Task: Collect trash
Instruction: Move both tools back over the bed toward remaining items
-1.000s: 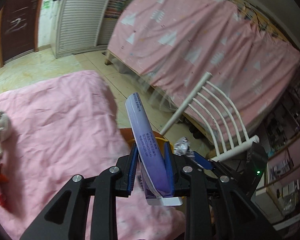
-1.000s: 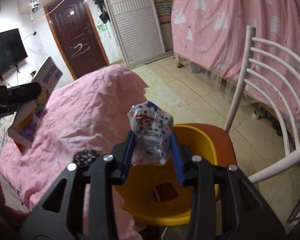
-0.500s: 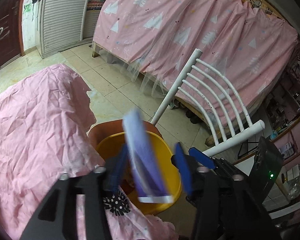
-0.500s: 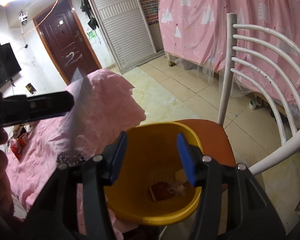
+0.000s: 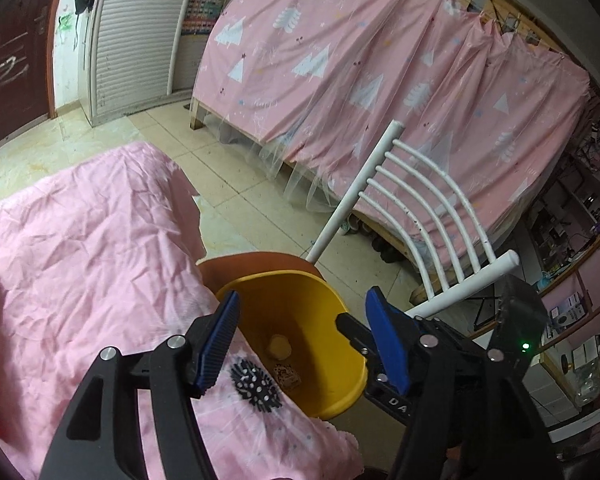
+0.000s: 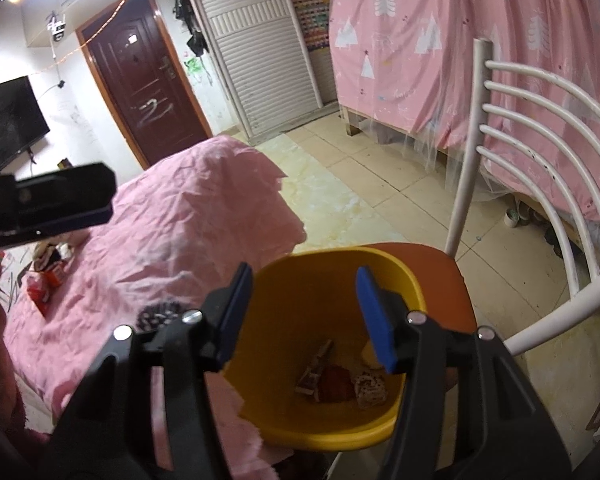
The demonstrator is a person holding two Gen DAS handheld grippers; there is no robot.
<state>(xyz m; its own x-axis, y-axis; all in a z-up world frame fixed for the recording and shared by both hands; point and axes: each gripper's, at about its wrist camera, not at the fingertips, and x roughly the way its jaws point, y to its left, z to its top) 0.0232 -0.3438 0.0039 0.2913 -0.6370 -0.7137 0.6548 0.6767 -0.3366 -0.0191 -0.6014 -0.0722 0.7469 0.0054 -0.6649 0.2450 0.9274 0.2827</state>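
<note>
Right wrist view: both grippers — left gripper (image 5: 300, 338) opening, right gripper (image 6: 304, 312) spread, nothing held — hang over the yellow bin (image 6: 340, 260); best lift clear before reaching for bed (image 6: 188, 216) wrappers (image 6: 46, 280).

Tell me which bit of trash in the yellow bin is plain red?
The crumpled red wrapper in the middle of the yellow bin; the box and packet beside it are patterned.

The yellow bin (image 6: 410, 280) has its near rim hidden behind the right tool (image 6: 304, 320). The scraps (image 6: 340, 382) inside are too small to name.
</note>
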